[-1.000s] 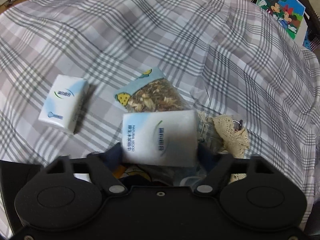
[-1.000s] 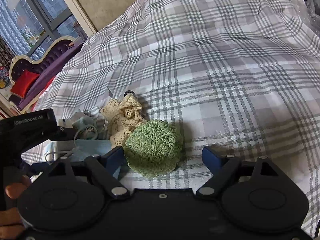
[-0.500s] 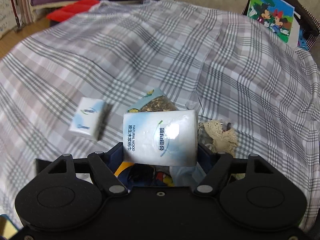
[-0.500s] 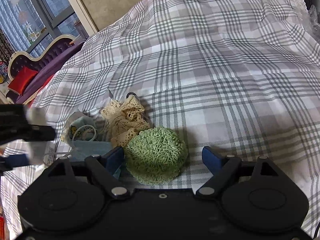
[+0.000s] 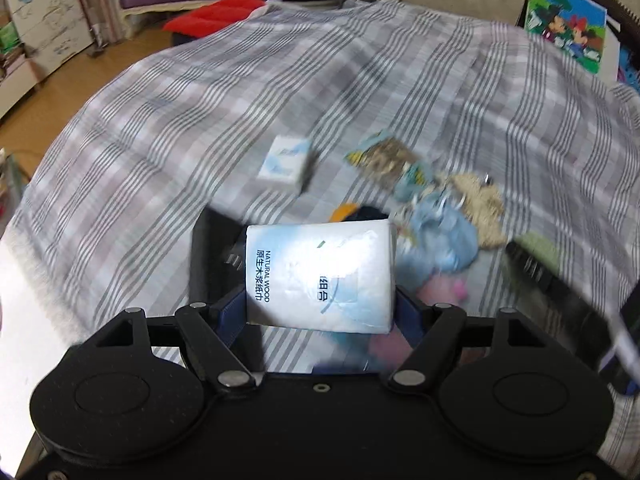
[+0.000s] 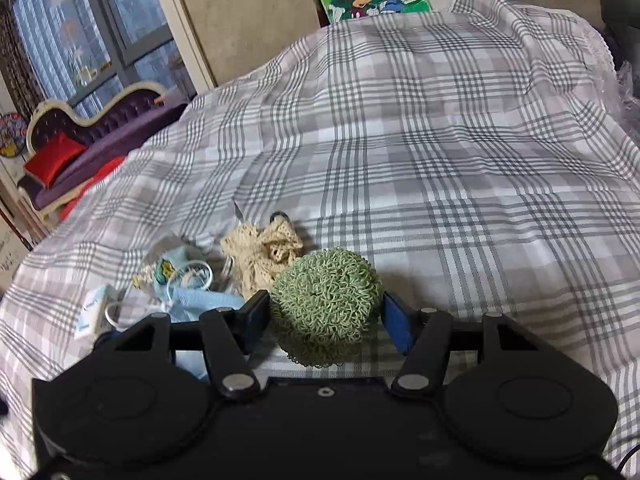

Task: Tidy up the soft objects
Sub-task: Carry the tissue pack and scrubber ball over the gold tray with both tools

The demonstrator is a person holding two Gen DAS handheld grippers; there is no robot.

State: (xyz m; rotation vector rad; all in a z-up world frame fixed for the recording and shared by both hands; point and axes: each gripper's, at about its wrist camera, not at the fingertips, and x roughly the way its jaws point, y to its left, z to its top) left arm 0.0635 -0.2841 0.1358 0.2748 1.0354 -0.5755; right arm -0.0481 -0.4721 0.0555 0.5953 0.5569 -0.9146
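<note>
Fingers of the right gripper are closing around the green knitted ball near the plaid cloth's front edge. Left gripper, clamped on a tissue pack, has lifted it away from the pile.

The tissue pack clamped in the left gripper has been carried up and away from the plaid sheet; the heap of soft items is now seen smaller and farther off. The right gripper jaws are closing, and the green crocheted scrubber, formerly loose between wide fingers, is now pressed on both sides.
</note>
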